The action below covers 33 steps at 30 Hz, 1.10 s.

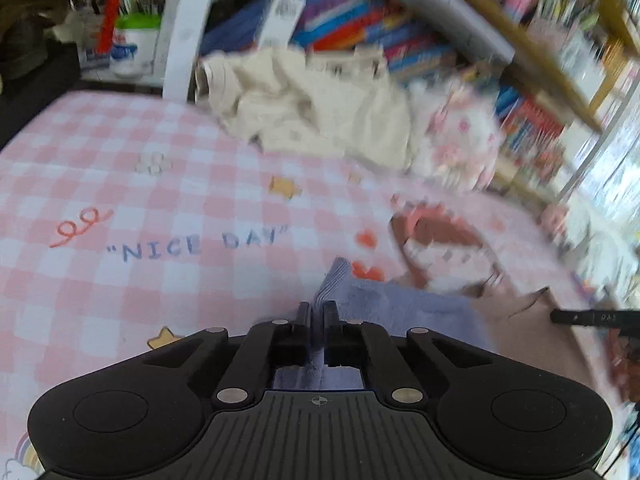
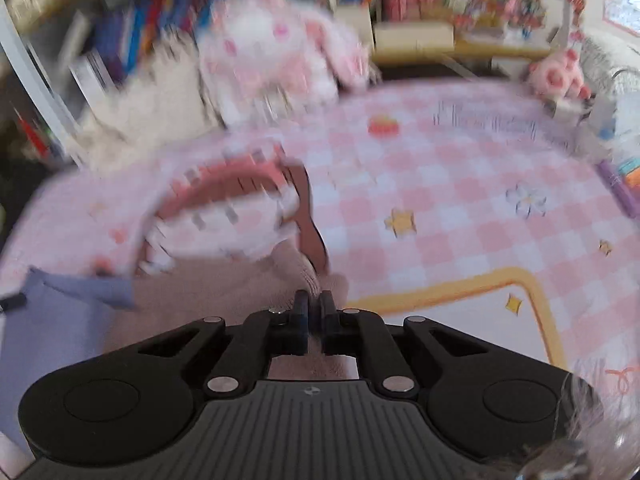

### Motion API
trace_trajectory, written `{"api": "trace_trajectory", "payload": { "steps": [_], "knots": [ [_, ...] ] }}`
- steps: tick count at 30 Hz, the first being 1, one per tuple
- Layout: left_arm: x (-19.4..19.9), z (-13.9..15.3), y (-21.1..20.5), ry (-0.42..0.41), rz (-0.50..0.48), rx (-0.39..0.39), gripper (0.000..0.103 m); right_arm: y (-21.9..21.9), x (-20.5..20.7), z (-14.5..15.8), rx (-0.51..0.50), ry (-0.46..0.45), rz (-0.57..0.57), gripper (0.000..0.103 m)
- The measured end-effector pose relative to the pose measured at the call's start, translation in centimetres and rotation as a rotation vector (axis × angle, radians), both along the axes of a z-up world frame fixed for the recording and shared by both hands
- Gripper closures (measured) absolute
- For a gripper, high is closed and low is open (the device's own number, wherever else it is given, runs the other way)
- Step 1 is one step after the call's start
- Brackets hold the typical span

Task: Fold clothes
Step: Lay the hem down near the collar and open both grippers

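Observation:
A fuzzy garment lies on the pink checked bed sheet (image 1: 120, 184), with a lavender part (image 1: 392, 308), a dusty-pink part (image 1: 516, 328) and a white-and-pink patterned opening (image 1: 440, 248). My left gripper (image 1: 319, 308) is shut on the lavender edge, which runs between its fingers. In the right wrist view my right gripper (image 2: 315, 300) is shut on a bunched fold of the dusty-pink fabric (image 2: 224, 300). The lavender part (image 2: 60, 312) shows at the left there, the patterned opening (image 2: 228, 216) ahead. The right gripper's finger (image 1: 592, 317) pokes in at the left view's right edge.
A crumpled cream garment (image 1: 320, 112) and a white-pink plush rabbit (image 2: 272, 52) sit at the bed's far side against bookshelves (image 1: 540, 60). A pink plush pig (image 2: 556, 74) rests at the far right corner. A cup of pens (image 1: 132, 44) stands beyond the bed's left end.

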State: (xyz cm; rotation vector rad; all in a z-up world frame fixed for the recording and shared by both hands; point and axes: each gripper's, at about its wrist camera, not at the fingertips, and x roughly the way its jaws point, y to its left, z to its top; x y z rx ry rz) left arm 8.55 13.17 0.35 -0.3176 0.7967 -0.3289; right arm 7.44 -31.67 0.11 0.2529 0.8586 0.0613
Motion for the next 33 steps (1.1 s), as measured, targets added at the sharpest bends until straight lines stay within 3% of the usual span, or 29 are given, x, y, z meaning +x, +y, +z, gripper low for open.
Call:
{"api": "trace_trajectory", "payload": {
  "steps": [2, 6, 10, 12, 14, 17, 19, 20, 23, 29, 33],
  "knots": [
    [-0.4, 0.0, 0.4, 0.011, 0.016, -0.016, 0.099, -0.6, -0.5, 0.5, 0.032, -0.009, -0.033, 0.097],
    [0.9, -2.9, -0.2, 0.080, -0.004, 0.051, 0.098, 0.2, 1.0, -2.2, -0.030, 0.072, -0.021, 0.096],
    [0.7, -2.5, -0.2, 0.053, -0.030, 0.071, 0.091, 0.4, 1.4, -2.5, -0.059, 0.071, -0.018, 0.093],
    [0.4, -1.8, 0.0, 0.023, -0.040, 0.079, 0.071, 0.3, 1.3, -2.0, -0.064, 0.065, -0.022, 0.088],
    [0.4, -1.4, -0.1, -0.017, -0.039, 0.085, 0.064, 0.3, 1.1, -1.4, -0.085, 0.055, -0.015, 0.088],
    [1.5, -1.5, -0.8, -0.014, -0.052, 0.082, 0.065, 0.7, 1.0, -1.0, -0.096, 0.049, 0.003, 0.088],
    [2.4, -2.1, -1.5, 0.011, -0.063, 0.111, 0.072, 1.1, 1.4, -1.4, -0.118, 0.066, 0.020, 0.088],
    [2.7, -2.4, -1.6, 0.028, -0.054, 0.113, 0.098, 1.3, 1.6, -1.6, -0.130, 0.076, 0.027, 0.088],
    [3.4, -3.3, -1.5, 0.076, -0.017, 0.096, 0.099, 1.1, 2.2, -2.7, -0.151, 0.120, 0.031, 0.087],
    [2.6, -2.6, -1.4, 0.056, 0.028, 0.115, 0.091, 0.1, 1.9, -2.7, -0.101, 0.108, 0.043, 0.087],
    [-0.3, 0.7, -1.8, -0.044, 0.123, 0.173, 0.086, -1.0, 1.3, -1.5, -0.058, 0.076, 0.059, 0.083]
  ]
}}
